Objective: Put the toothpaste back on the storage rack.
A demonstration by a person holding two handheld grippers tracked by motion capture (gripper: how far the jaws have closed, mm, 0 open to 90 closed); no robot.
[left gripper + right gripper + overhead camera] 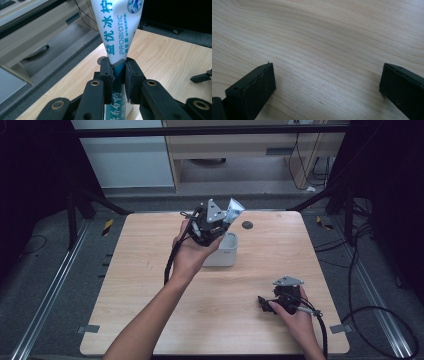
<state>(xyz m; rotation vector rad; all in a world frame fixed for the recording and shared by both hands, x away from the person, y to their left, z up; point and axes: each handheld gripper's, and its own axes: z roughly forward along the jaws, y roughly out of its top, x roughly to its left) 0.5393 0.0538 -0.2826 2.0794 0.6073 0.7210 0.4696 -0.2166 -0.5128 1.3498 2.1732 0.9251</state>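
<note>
My left gripper [117,75] is clamped on the toothpaste tube [120,32], held just above the white container [222,252]. I'd lower it straight in, cap end down, before releasing. My right gripper [327,82] rests spread wide on the wooden table [260,270], holding nothing

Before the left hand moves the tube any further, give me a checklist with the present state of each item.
1. Left gripper shut on the toothpaste tube: ok, both pads press on it.
2. Tube lifted off the table: ok, held above the white container.
3. Container upright: ok.
4. Container has room inside: cannot tell, the hand hides its opening.
5. Right gripper out of the way: ok, near the table's front right, apart from the container.
6. Right gripper free: ok, jaws open, bare wood between them.
</note>
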